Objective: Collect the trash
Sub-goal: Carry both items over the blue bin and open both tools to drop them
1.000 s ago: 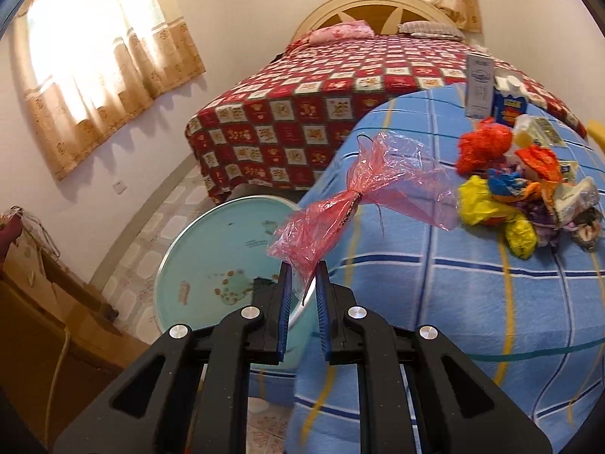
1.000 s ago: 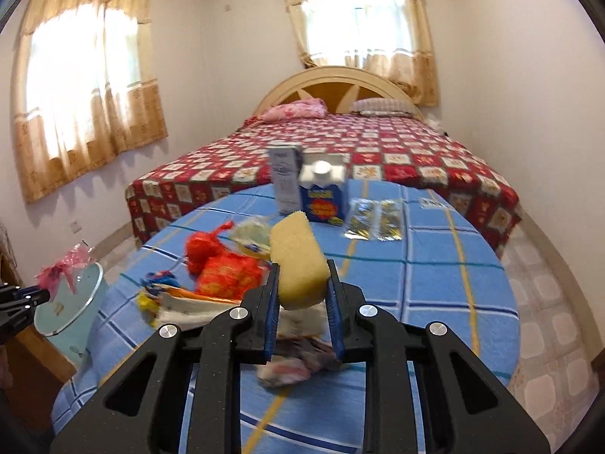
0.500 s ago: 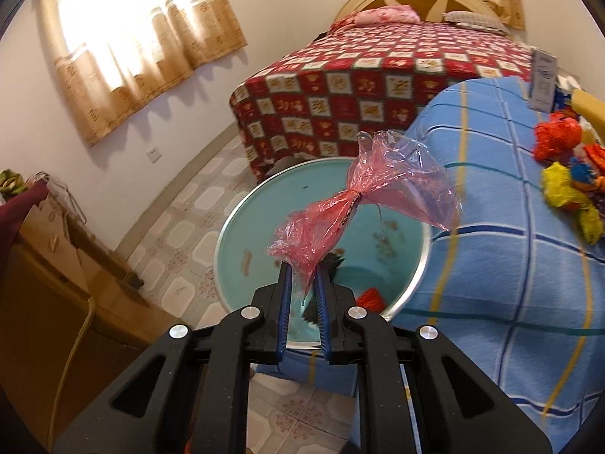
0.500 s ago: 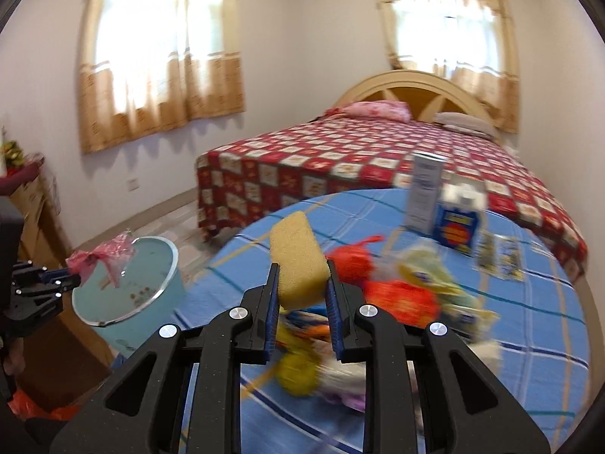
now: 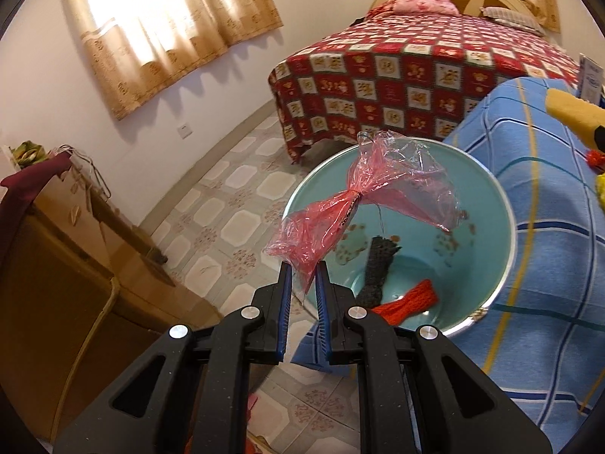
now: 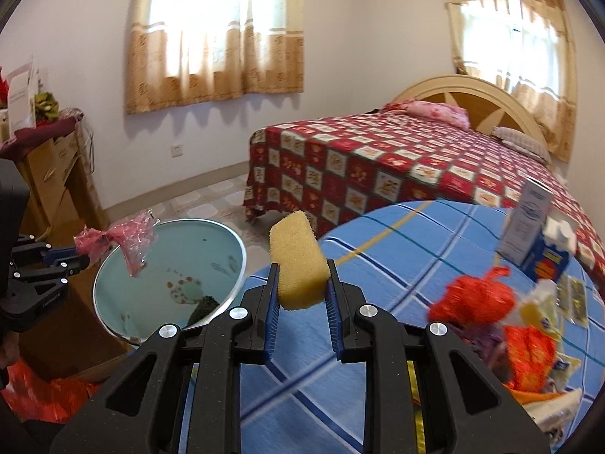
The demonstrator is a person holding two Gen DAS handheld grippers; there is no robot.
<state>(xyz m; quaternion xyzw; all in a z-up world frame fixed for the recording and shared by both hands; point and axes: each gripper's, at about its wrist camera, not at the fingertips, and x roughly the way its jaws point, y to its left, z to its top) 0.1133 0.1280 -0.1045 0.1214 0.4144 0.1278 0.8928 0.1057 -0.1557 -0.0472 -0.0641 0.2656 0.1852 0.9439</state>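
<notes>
Left gripper (image 5: 303, 278) jaws pinching pink wrapper (image 5: 363, 204) over bin (image 5: 504, 227), right gripper (image 6: 302, 283) jaws clamping sponge (image 6: 298, 261), red netting (image 5: 410, 300) visible only from left.

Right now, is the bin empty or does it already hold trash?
Not empty. The bin holds a dark knitted piece and a red one at its bottom; the pink bag hangs above it in the left gripper.

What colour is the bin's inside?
Light teal, with a small printed motif, inside the bin; clearest in the left wrist view.
</notes>
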